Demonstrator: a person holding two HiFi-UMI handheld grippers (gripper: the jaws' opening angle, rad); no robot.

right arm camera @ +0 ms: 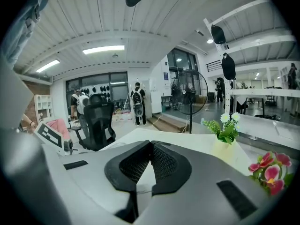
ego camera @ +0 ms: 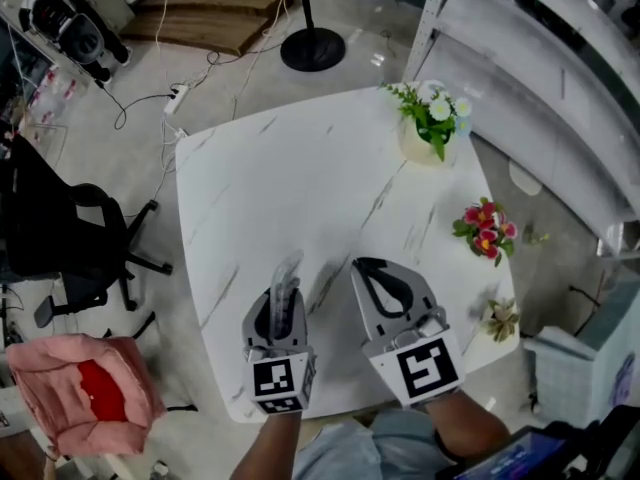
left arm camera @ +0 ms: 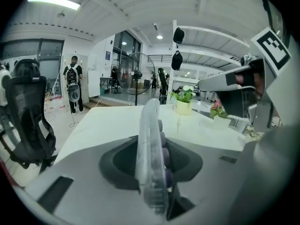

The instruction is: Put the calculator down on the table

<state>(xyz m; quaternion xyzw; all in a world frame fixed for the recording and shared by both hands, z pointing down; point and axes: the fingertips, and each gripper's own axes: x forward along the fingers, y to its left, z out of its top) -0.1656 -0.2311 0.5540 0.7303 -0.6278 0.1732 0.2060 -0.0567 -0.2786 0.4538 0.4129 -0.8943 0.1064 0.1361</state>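
Calculator position: calculator (left arm camera: 149,139) is clamped in the left gripper (ego camera: 281,316), standing on edge over the near edge of the table (ego camera: 290,178), left of its middle. No contact with the tabletop shows.
Left gripper: partly closed, pads pressing front and back of the slab.
Right gripper: right gripper (right arm camera: 151,146) has its tips meeting with nothing between them, and hangs just beside the left one.
Calculator build: thin flat slab, translucent grey plastic casing, a row of rounded purple keys on one face.
Handling (judged): light and stiff. The smooth casing is likely slippery, and the keys give under pressure, so grip the flat faces near the lower end.
Table: white marble-look top with grey veins, hard and glossy. A slab on edge would tip over, so lay it flat.
Clearance: flower pot (ego camera: 432,118) at the far right corner, well apart.
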